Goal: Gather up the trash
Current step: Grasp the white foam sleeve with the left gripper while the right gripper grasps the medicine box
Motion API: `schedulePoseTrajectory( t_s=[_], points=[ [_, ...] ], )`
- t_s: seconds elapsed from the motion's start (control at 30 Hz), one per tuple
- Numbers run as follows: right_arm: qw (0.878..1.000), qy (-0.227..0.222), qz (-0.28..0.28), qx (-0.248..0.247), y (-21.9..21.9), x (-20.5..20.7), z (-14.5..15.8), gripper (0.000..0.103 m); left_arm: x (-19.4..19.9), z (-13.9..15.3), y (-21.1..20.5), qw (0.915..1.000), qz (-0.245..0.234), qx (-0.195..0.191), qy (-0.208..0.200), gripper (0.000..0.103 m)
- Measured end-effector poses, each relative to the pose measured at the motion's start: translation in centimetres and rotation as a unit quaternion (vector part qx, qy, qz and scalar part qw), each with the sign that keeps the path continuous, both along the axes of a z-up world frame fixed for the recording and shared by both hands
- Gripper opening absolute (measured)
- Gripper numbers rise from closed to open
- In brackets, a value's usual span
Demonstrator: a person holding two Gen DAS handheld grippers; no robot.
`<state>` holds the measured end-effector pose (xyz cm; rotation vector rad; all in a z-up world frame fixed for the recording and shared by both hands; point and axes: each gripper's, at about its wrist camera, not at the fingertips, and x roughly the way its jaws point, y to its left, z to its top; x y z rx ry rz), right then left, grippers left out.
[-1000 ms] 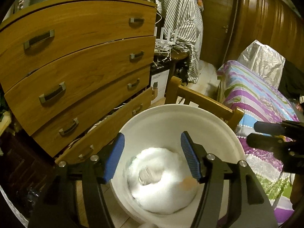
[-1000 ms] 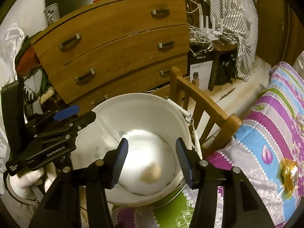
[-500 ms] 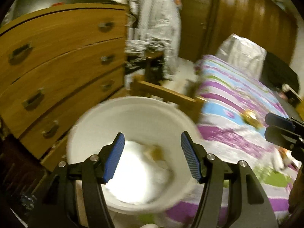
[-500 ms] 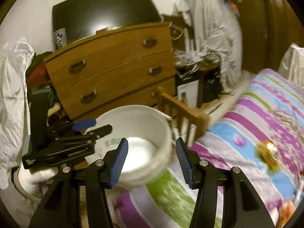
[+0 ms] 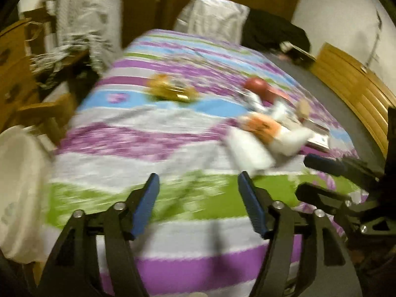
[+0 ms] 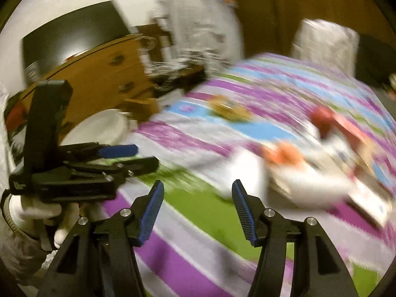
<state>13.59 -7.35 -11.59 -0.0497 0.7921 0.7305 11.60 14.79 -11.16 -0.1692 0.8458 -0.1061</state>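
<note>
Left tongs (image 5: 198, 198) and right tongs (image 6: 198, 205) both empty, opening over the bed (image 5: 173, 259). Ahead, far right: one heap of wrappers (image 5: 269, 133), nearer the right tongs. Farther left, one gold wrapper (image 5: 170, 91). One white bucket (image 5: 17, 185) near left.

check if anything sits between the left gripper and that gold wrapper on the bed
Nothing visible does. The left gripper hangs over bare striped bedspread, jaws opening with nothing between them, and only open blanket lies between it and the gold wrapper. The pile of white and orange trash lies off to the right, clear of that line.
</note>
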Motion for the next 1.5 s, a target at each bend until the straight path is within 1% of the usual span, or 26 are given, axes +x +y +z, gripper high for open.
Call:
schedulePoseTrajectory(
  t_s=[0.07,0.1,0.13,0.17,0.2,0.3,0.33,0.4,0.5,0.57,0.63,0.73,0.8,0.87,0.9,0.97,1.03,1.17,1.23,1.3,1.4,1.5],
  points=[
    [0.999,0.014,-0.029,0.004,-3.4,0.3,-1.2,0.06,1.7,-0.7,-2.2,0.9998,-0.016,-0.012,0.01,0.069],
    [0.999,0.021,-0.043,0.007,-5.2,0.2,-1.8,0.06,2.7,-1.2,-3.5,0.9995,-0.023,-0.017,0.016,0.072],
    [0.998,0.025,-0.051,0.01,-6.3,0.2,-2.3,0.061,3.5,-1.5,-4.5,0.9993,-0.028,-0.015,0.021,0.073],
    [0.998,0.029,-0.061,0.014,-7.8,0.2,-2.7,0.062,4.0,-1.7,-5.1,0.9991,-0.032,-0.01,0.025,0.075],
    [0.997,0.032,-0.067,0.017,-9.0,0.3,-3.0,0.063,5.0,-2.2,-6.2,0.9987,-0.038,0.003,0.033,0.077],
    [0.997,0.035,-0.071,0.02,-10.8,0.8,-3.5,0.066,6.3,-3.7,-8.2,0.9969,-0.045,0.033,0.055,0.077],
    [0.997,0.034,-0.069,0.018,-10.6,1.0,-3.4,0.067,6.7,-4.2,-8.4,0.9964,-0.043,0.04,0.061,0.077],
    [0.997,0.03,-0.064,0.011,-11.5,1.3,-3.3,0.067,7.4,-4.8,-8.0,0.9959,-0.028,0.058,0.063,0.077],
    [0.998,0.019,-0.053,-0.01,-12.3,2.2,-2.6,0.069,7.3,-4.5,-6.4,0.996,-0.019,0.058,0.066,0.077],
    [0.998,0.004,-0.043,-0.034,-13.4,2.7,-2.1,0.071,6.9,-4.4,-4.6,0.9954,-0.013,0.066,0.068,0.077],
    [0.998,-0.009,-0.04,-0.052,-14.3,3.2,-1.5,0.074,6.5,-4.2,-2.8,0.9955,-0.002,0.06,0.074,0.077],
    [0.997,-0.019,-0.039,-0.062,-15.5,3.9,-1.1,0.077,5.7,-3.2,-1.4,0.9964,0.008,0.041,0.073,0.077],
    [0.997,-0.024,-0.033,-0.068,-15.7,4.2,-0.9,0.078,5.4,-2.5,-1.8,0.9972,0.0,0.041,0.063,0.077],
    [0.996,-0.038,-0.01,-0.086,-15.3,4.4,-0.6,0.079,5.6,-2.0,-3.2,0.9963,-0.026,0.061,0.056,0.079],
    [0.994,-0.048,0.007,-0.1,-14.9,4.5,-0.4,0.08,5.8,-2.0,-3.7,0.9954,-0.033,0.072,0.054,0.079],
    [0.984,-0.081,0.052,-0.152,-13.9,5.0,0.0,0.082,6.7,-2.5,-4.3,0.9919,-0.046,0.101,0.062,0.079],
    [0.974,-0.092,0.073,-0.192,-13.3,6.4,0.1,0.085,7.9,-3.4,-4.5,0.9878,-0.053,0.124,0.078,0.079],
    [0.954,-0.083,0.102,-0.269,-12.4,11.3,-1.0,0.086,9.4,-4.8,-4.9,0.9799,-0.074,0.153,0.105,0.079],
    [0.948,-0.061,0.118,-0.29,-11.7,13.2,-2.0,0.086,9.8,-4.8,-5.0,0.9794,-0.079,0.153,0.105,0.079],
    [0.938,-0.051,0.126,-0.318,-10.8,14.7,-3.3,0.086,10.2,-4.6,-5.0,0.9797,-0.08,0.15,0.106,0.079],
    [0.934,-0.038,0.125,-0.332,-9.8,15.6,-4.7,0.086,10.4,-4.6,-5.1,0.9795,-0.084,0.15,0.105,0.075],
    [0.935,-0.032,0.11,-0.334,-9.1,15.8,-6.0,0.074,10.5,-4.7,-5.3,0.9802,-0.085,0.146,0.104,0.074]
  ],
)
